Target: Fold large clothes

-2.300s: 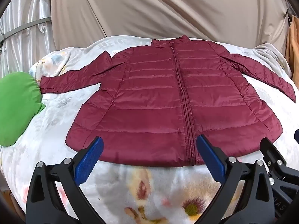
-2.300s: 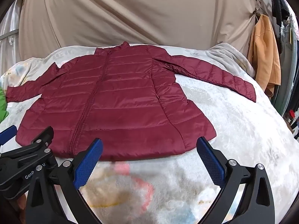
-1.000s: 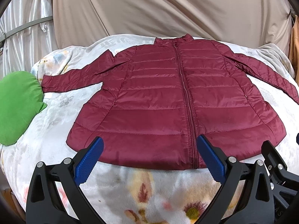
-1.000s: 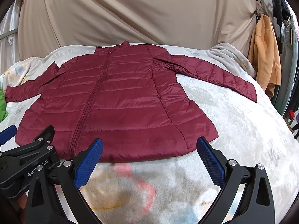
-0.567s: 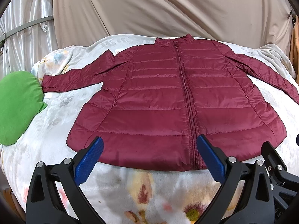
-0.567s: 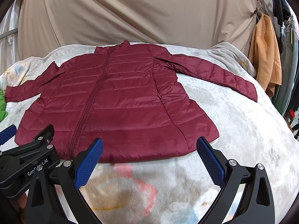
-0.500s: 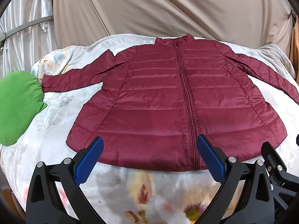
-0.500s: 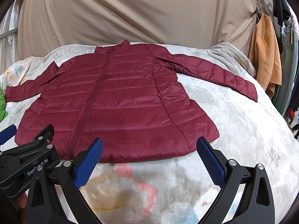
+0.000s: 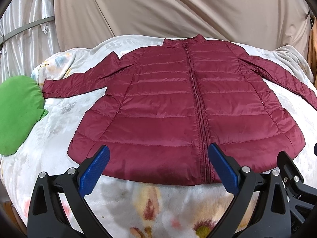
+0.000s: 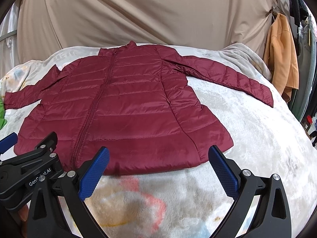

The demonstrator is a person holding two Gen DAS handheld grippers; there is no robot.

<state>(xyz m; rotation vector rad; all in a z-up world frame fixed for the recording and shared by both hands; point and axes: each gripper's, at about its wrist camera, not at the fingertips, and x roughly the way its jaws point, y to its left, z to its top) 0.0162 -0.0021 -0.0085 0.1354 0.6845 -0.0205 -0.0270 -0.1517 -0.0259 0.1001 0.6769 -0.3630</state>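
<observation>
Both grippers hang just above the near edge of the jacket. Left gripper has its two blue pads spread wide apart, with nothing between them. It sits over the bottom hem of the red puffy jacket, near the end of the zipper. Right gripper is spread wide too and holds nothing. It sits over the hem on the jacket's other side, near the bottom corner. Neither one touches the jacket.

Lying flat and face up on a soft white blanket with flower pictures, the jacket is zipped shut. Its collar points away from the grippers and its hem is closest to them. Both sleeves stick out to the sides. One sleeve reaches toward a green cushion that sits beside the jacket on the blanket. The other sleeve reaches toward an orange cloth hanging past the blanket's edge. Behind the jacket's collar hangs a big tan sheet. Shiny white curtains hang above the green cushion.
</observation>
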